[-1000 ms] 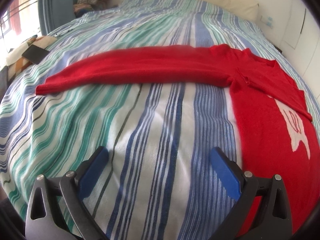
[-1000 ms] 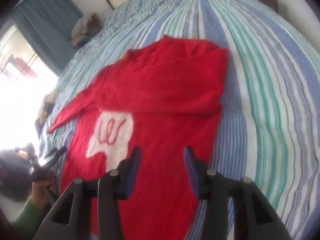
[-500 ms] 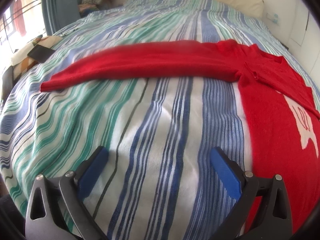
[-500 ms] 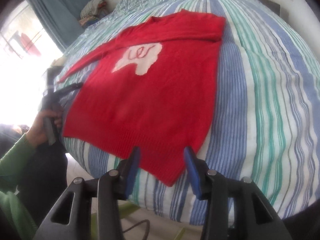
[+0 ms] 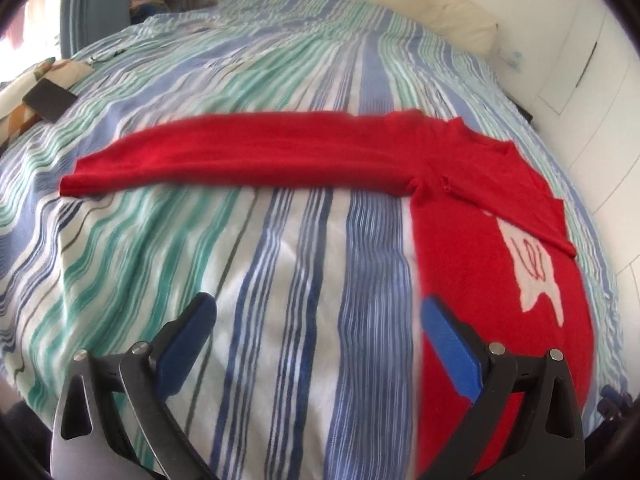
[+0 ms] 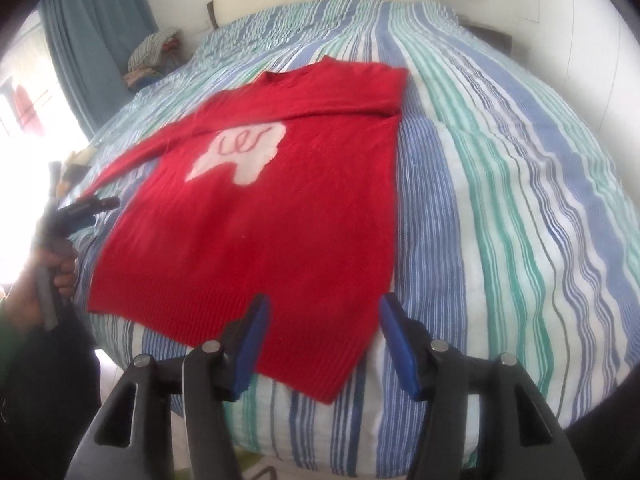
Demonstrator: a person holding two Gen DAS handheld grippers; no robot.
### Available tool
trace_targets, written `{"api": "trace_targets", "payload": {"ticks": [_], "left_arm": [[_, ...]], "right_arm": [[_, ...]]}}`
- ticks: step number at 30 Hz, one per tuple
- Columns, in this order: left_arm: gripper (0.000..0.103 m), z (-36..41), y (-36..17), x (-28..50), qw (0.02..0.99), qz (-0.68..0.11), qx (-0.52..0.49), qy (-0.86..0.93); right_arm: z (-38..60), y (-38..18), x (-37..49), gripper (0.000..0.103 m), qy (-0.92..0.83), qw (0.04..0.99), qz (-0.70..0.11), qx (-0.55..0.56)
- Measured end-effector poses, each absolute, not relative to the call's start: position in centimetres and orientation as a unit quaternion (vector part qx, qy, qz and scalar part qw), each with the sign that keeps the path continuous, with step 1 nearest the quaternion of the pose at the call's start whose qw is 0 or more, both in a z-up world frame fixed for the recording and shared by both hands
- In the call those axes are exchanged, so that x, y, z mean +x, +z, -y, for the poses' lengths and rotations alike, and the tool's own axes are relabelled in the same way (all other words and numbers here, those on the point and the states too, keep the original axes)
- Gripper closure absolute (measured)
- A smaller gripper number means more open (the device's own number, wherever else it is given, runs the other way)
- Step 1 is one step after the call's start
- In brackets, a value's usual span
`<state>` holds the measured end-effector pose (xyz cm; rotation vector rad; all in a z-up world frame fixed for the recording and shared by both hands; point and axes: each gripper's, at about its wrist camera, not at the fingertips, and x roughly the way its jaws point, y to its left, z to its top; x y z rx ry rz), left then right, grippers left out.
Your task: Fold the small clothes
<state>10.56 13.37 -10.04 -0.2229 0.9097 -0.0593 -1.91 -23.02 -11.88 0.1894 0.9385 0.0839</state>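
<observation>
A red sweater (image 6: pixel 256 216) with a white patch on its chest lies flat on the striped bed (image 6: pixel 500 200). Its right sleeve is folded across the chest. Its left sleeve (image 5: pixel 240 156) stretches straight out to the left in the left wrist view, where the body (image 5: pixel 492 248) lies at the right. My left gripper (image 5: pixel 316 328) is open and empty above bare bedding, left of the sweater's body. My right gripper (image 6: pixel 324 328) is open and empty, just above the sweater's hem near its bottom right corner. The left gripper also shows at the left edge of the right wrist view (image 6: pixel 80 208).
A dark phone (image 5: pixel 50 100) lies on a patterned cushion at the bed's left edge. A pile of clothes (image 6: pixel 154 52) sits by the blue curtain (image 6: pixel 92 40) at the far left. A cream headboard (image 5: pixel 380 0) and white walls bound the far side.
My right gripper has pulled back from over the sweater to the hem, and its jaws have widened. My left gripper has drifted slightly and stays open.
</observation>
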Motion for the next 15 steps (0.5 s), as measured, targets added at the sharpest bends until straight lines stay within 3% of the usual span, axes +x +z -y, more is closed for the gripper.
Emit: {"api": "trace_targets", "payload": {"ticks": [6, 12, 15], "left_arm": [[0.001, -24.4, -5.1, 16.2, 0.895, -0.418, -0.154, 0.015], [0.004, -34.9, -10.1, 19.9, 0.824, -0.502, -0.24, 0.106], [0.02, -35.7, -12.4, 19.7, 0.808, -0.518, -0.254, 0.119]], "right_arm": [[22.2, -11.8, -1.5, 0.047, 0.056, 0.893, -0.439, 0.079], [21.3, -12.1, -1.5, 0.047, 0.07, 0.895, -0.436, 0.067], [21.0, -12.2, -1.6, 0.047, 0.071, 0.894, -0.436, 0.065]]}}
